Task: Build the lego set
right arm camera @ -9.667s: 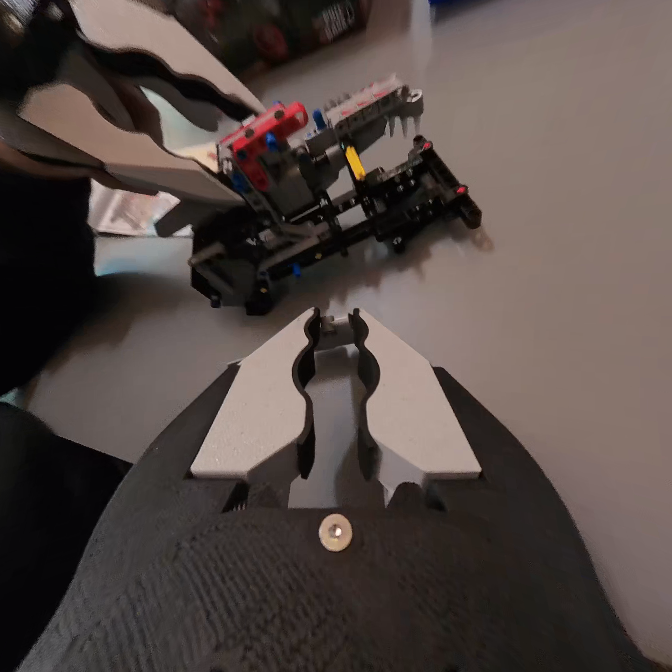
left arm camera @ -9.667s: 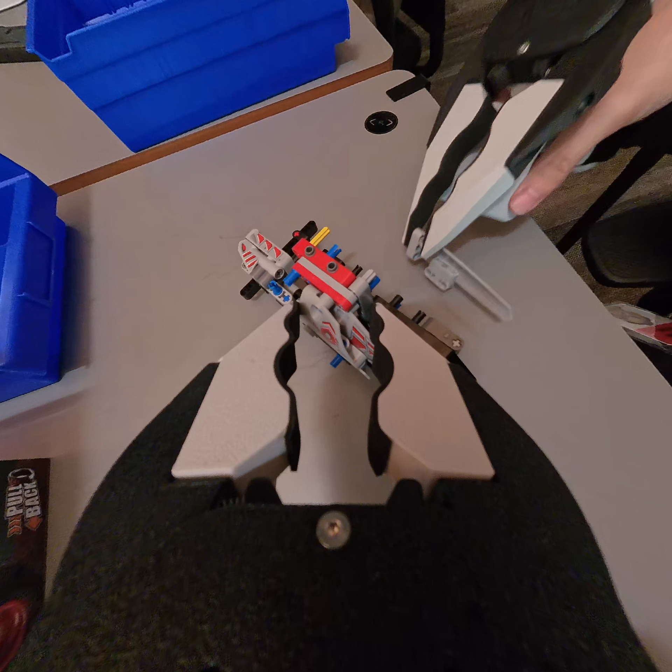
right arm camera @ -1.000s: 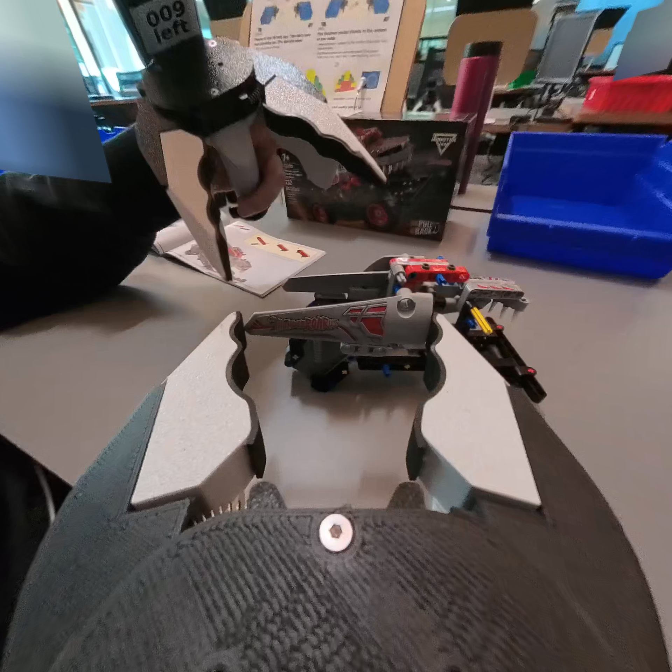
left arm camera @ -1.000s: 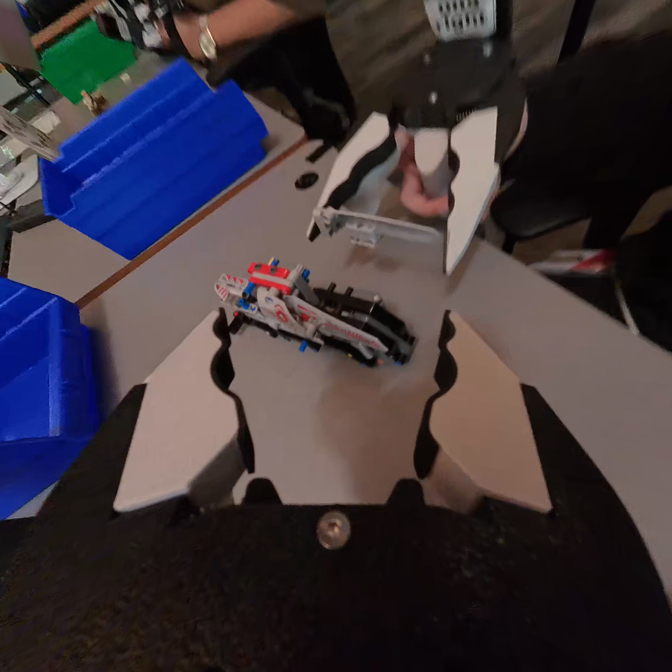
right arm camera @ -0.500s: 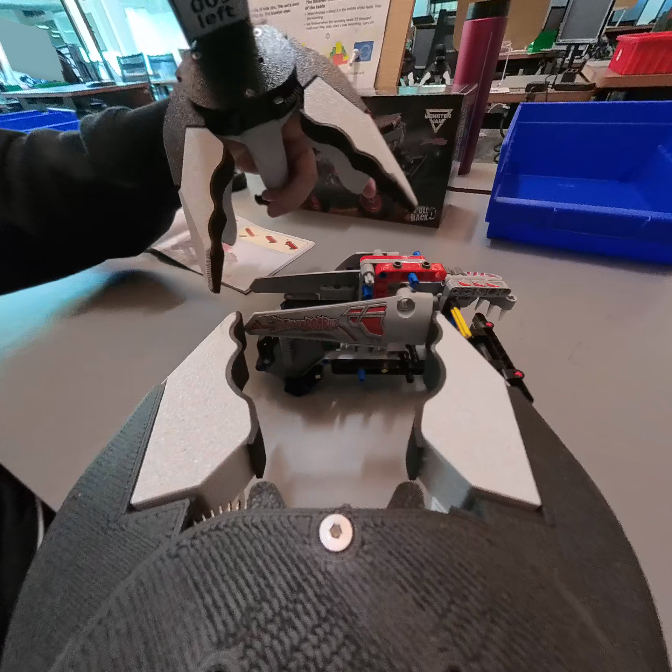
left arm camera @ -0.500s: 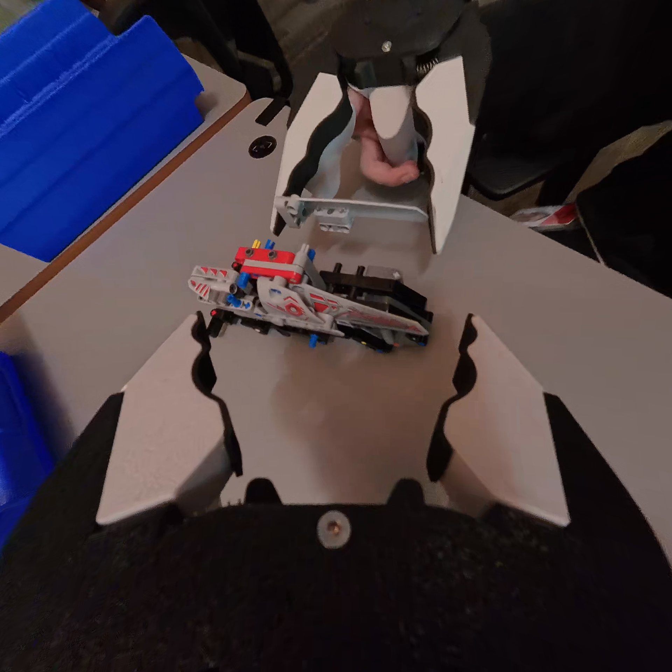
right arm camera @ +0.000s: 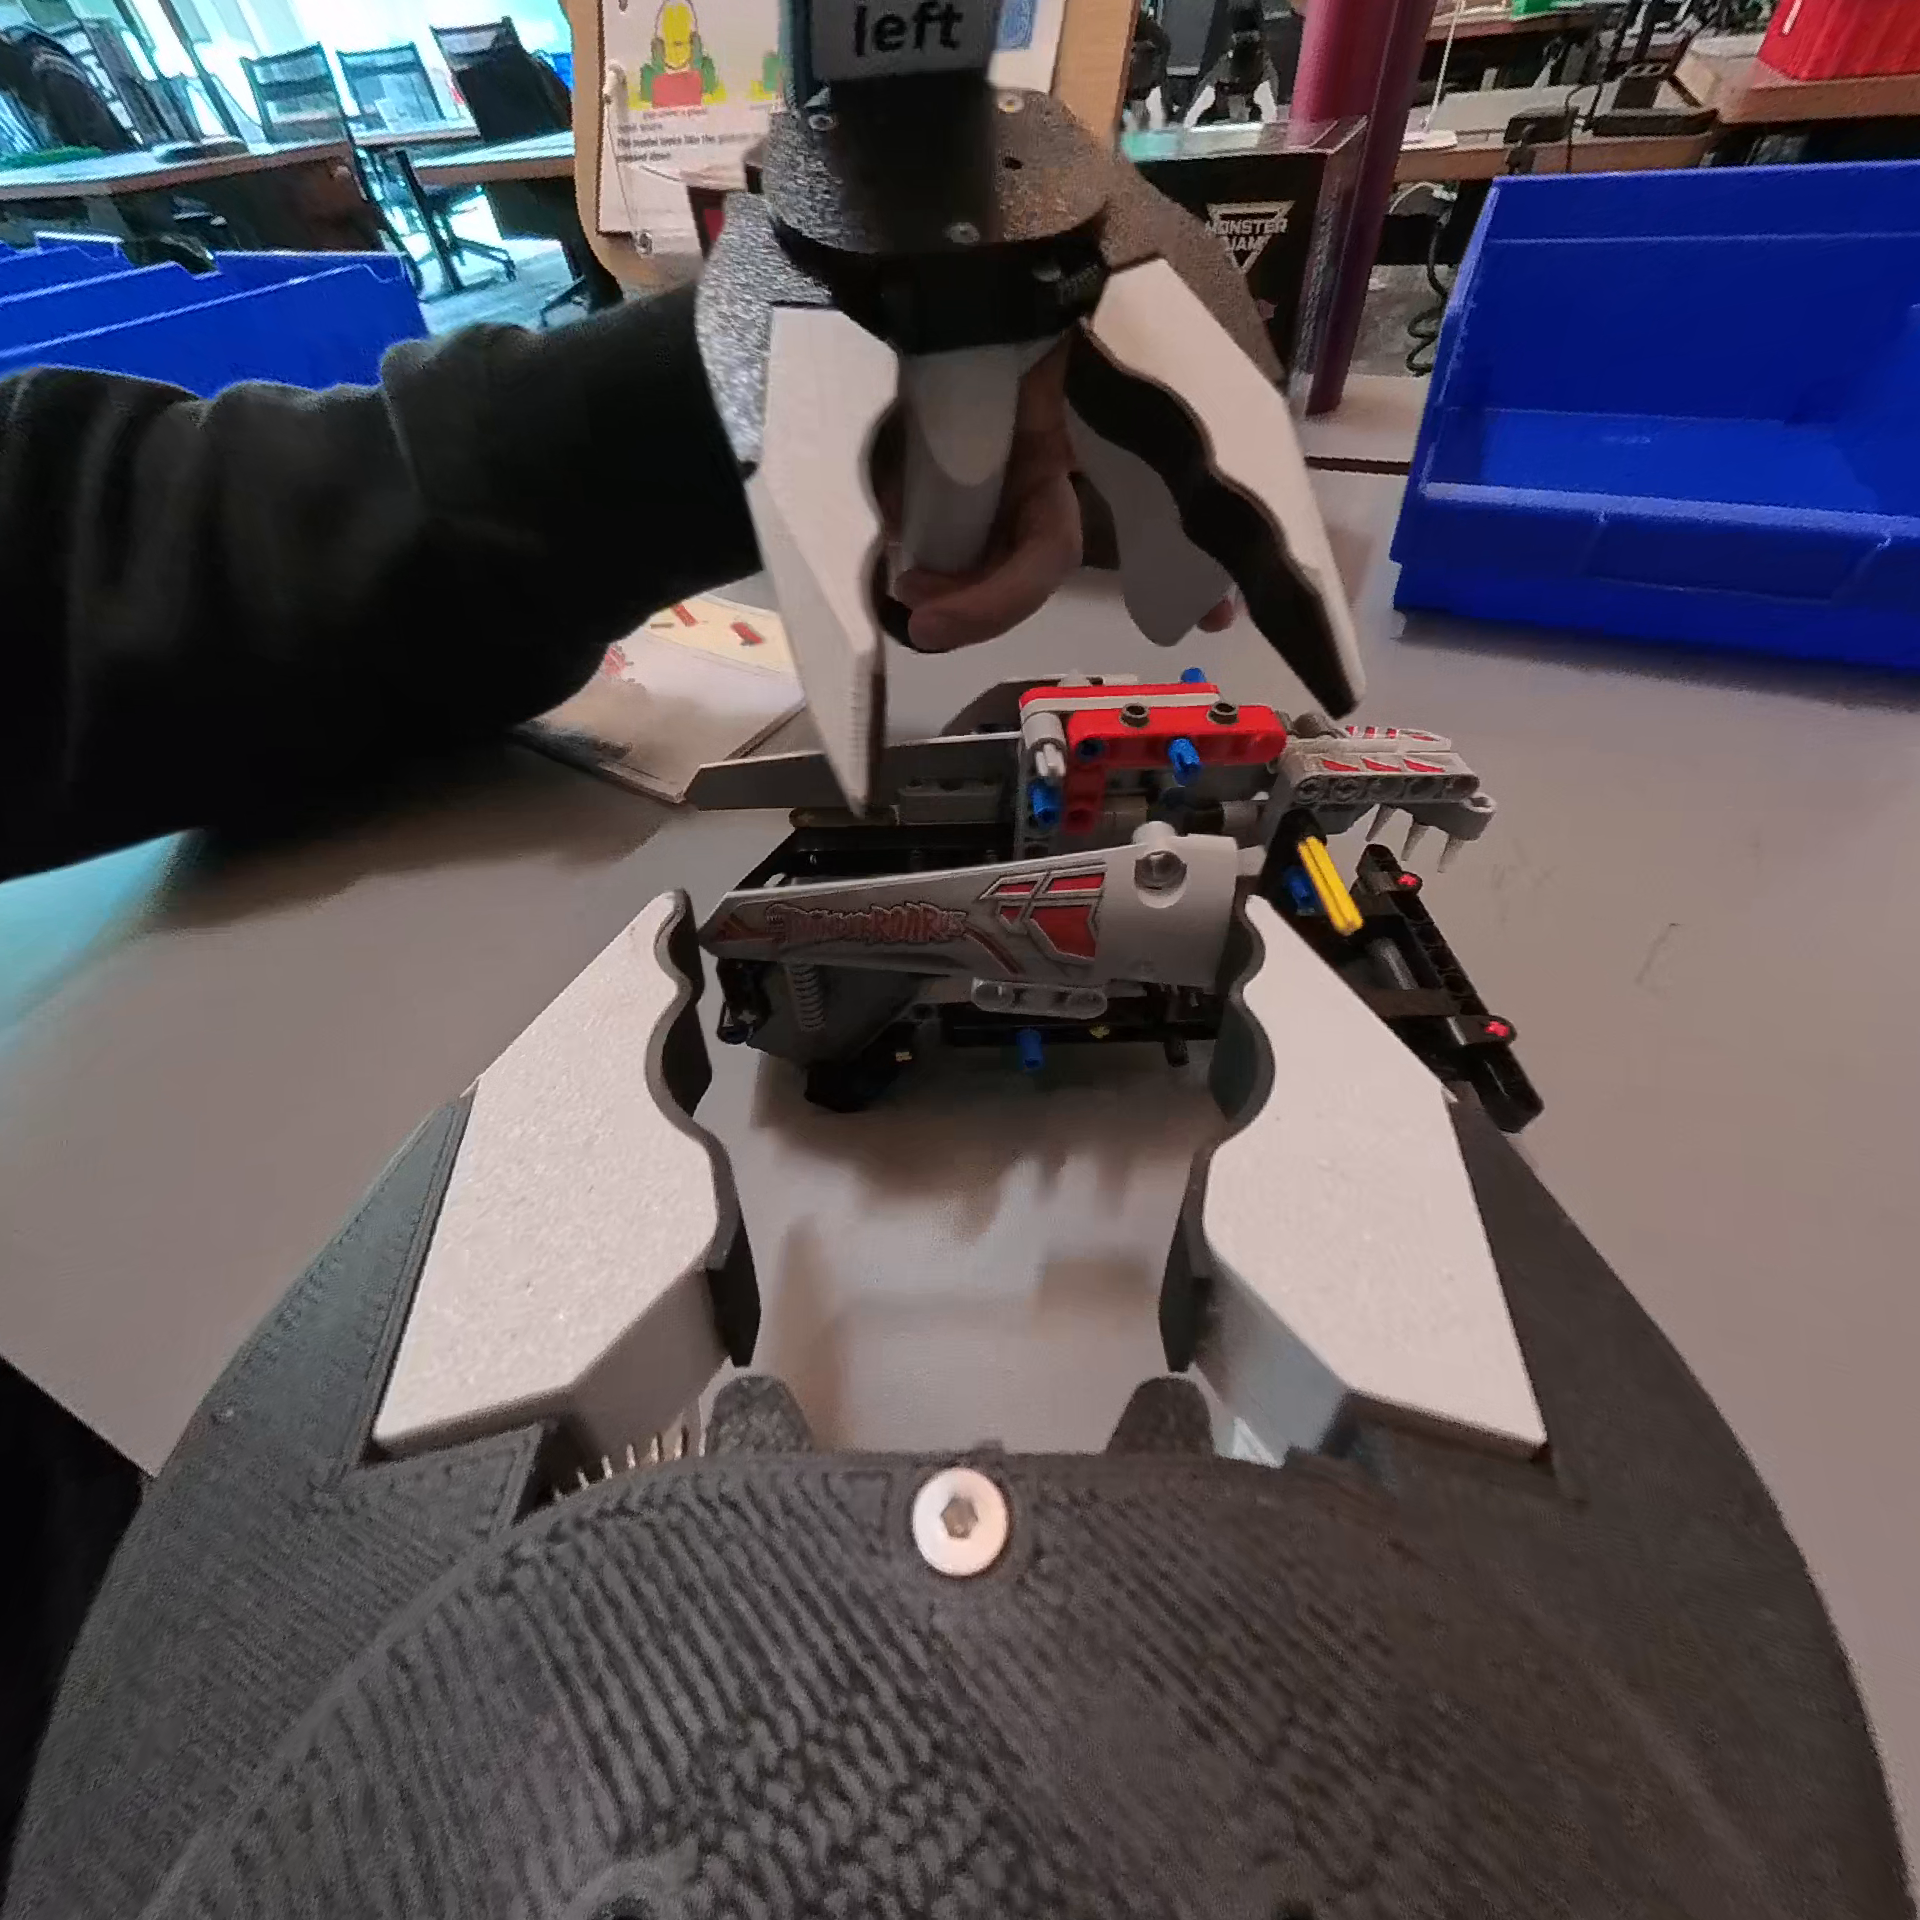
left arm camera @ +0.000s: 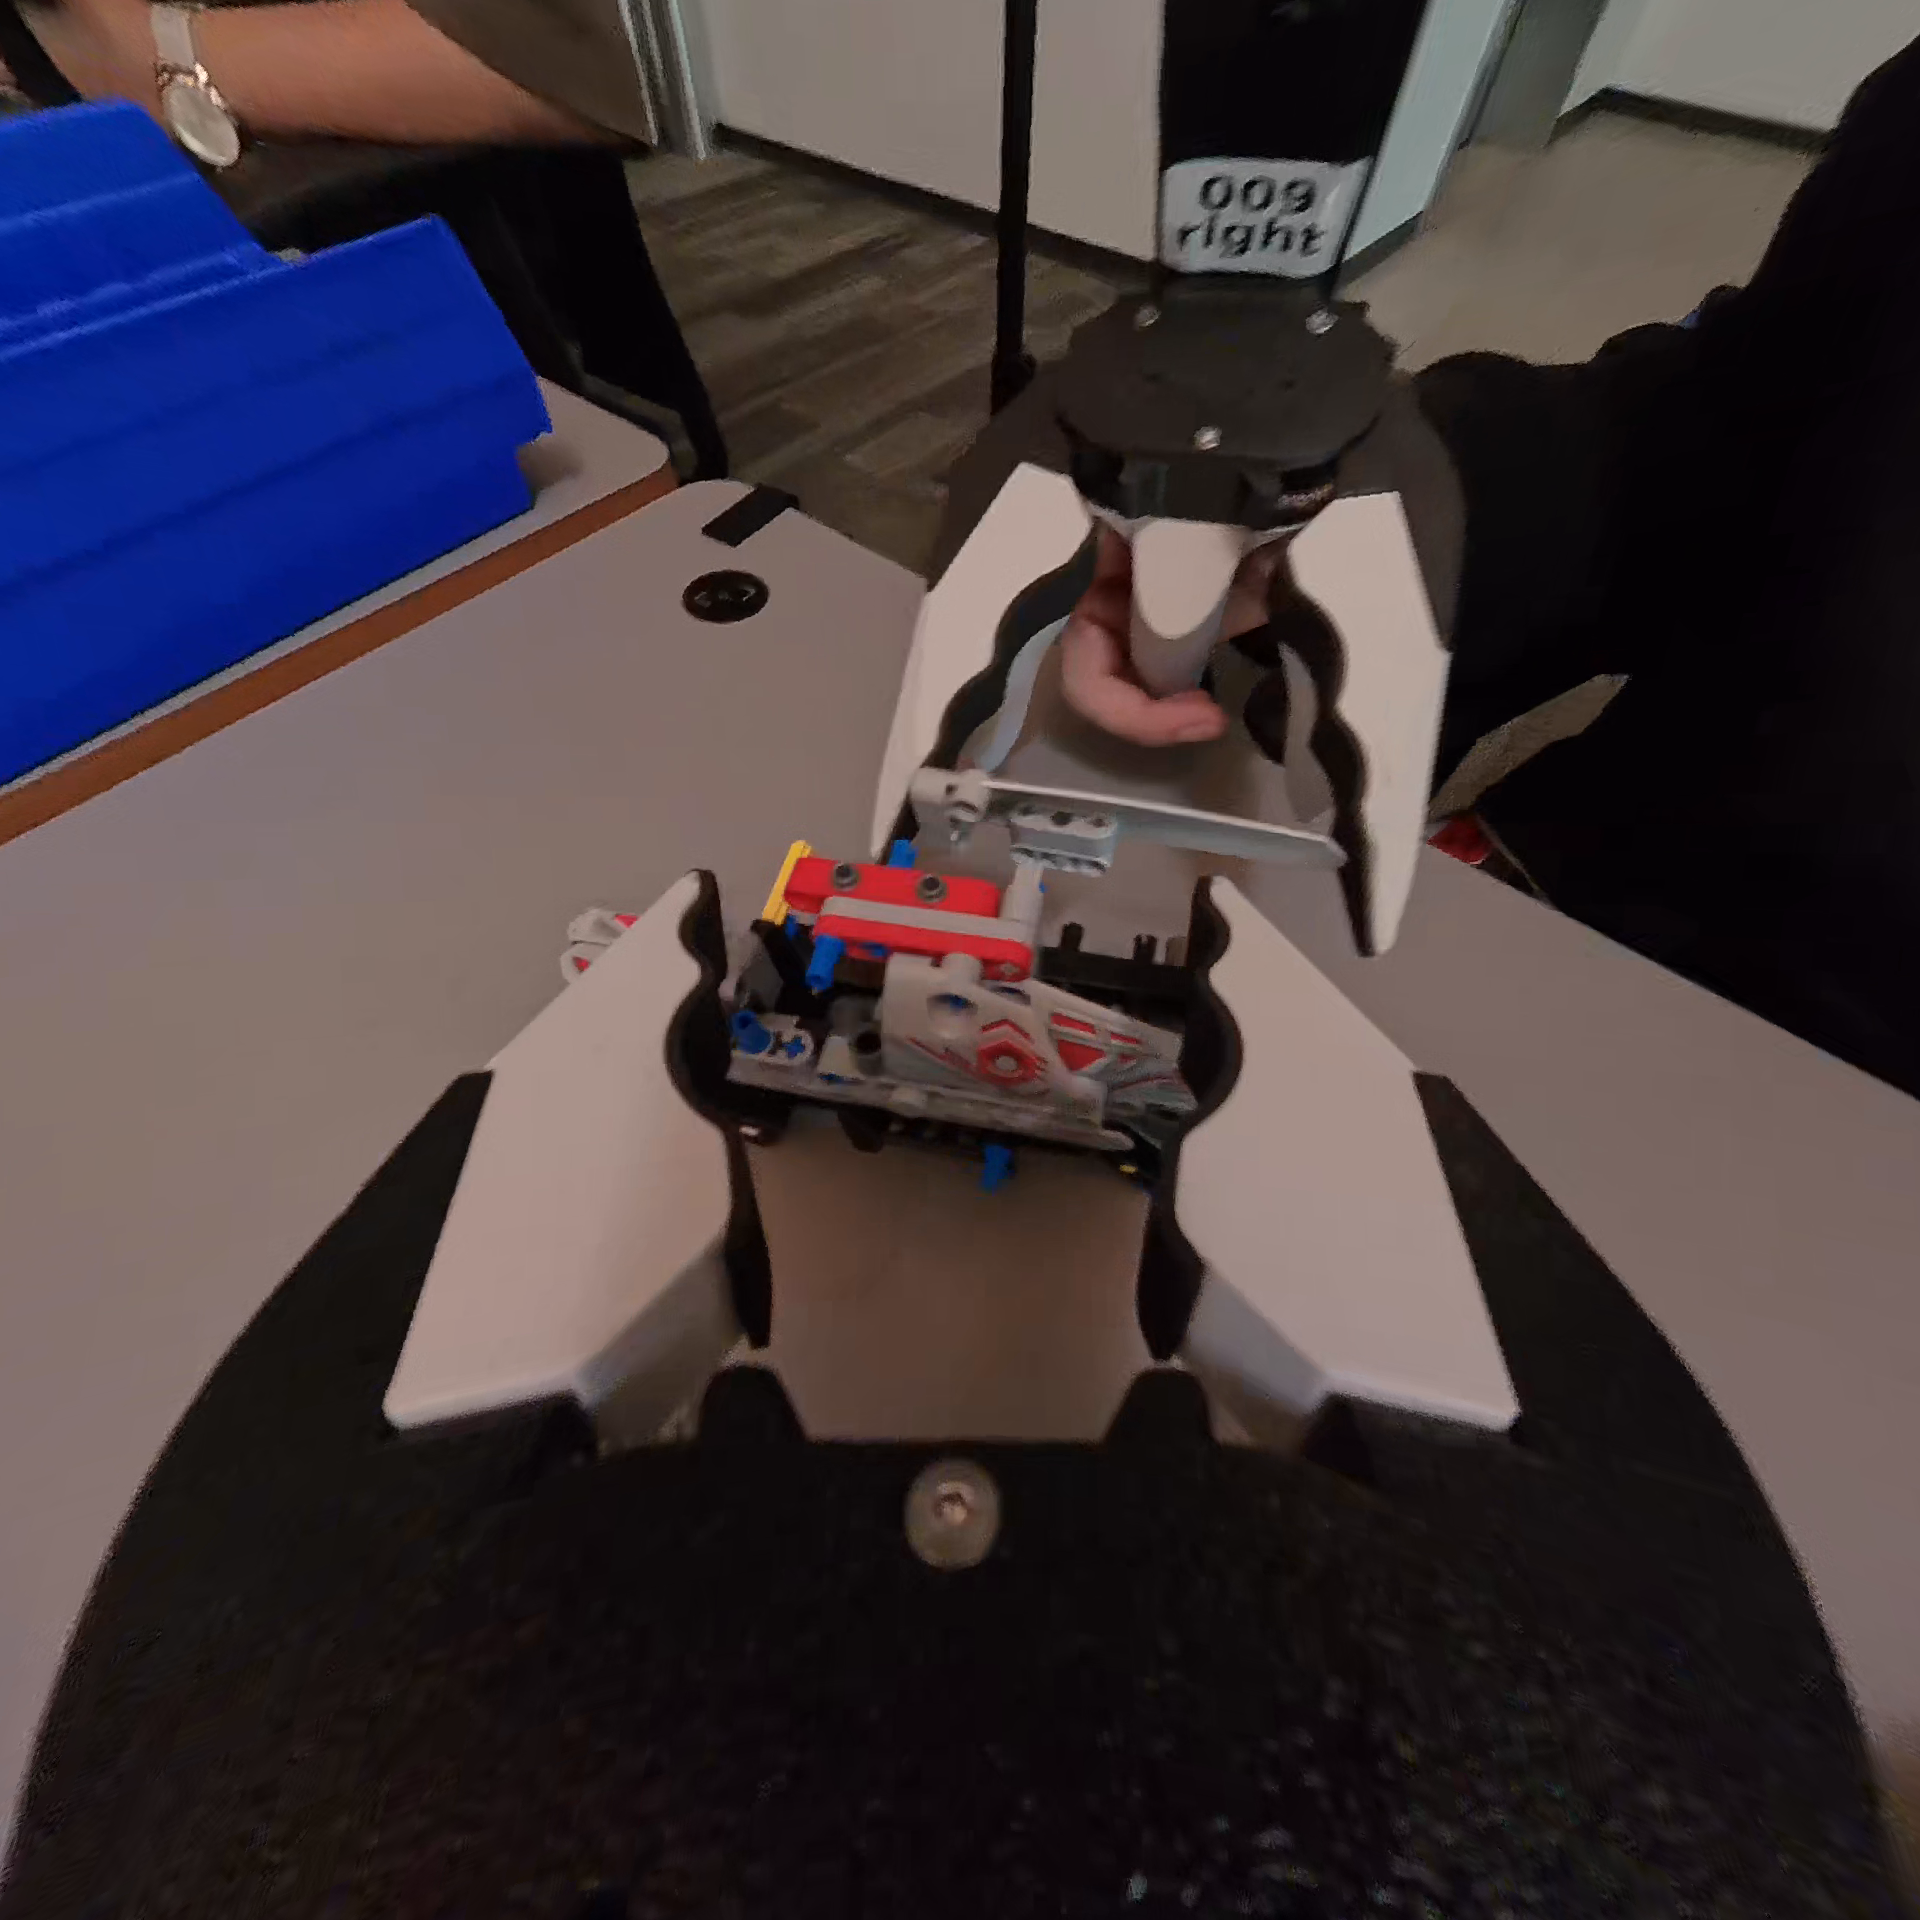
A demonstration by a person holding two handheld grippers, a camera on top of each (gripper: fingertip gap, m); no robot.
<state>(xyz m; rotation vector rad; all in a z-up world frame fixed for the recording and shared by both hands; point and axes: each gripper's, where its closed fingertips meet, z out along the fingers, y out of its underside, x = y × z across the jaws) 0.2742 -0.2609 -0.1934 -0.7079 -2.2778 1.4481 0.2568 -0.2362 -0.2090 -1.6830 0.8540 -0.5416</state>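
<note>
The lego model, a black frame with a red beam, toothed grey front and red-marked grey side panels, stands on the grey table. My left gripper reaches down over it with its pads against the body on both sides; it also shows in the right wrist view. My right gripper is shut on a long grey side panel, held lengthwise between its tips against the model's near side. In the left wrist view the right gripper and panel are just behind the model.
Blue bins stand at the back left and, in the right wrist view, at the right. The set's dark box and an open instruction booklet lie beyond the model. A round cable hole sits near the table edge. Less than 4 cm separates the two grippers' tips.
My left gripper has come down and narrowed around the model, which it was clear of before. My right gripper has brought the grey panel in against the model's side.
</note>
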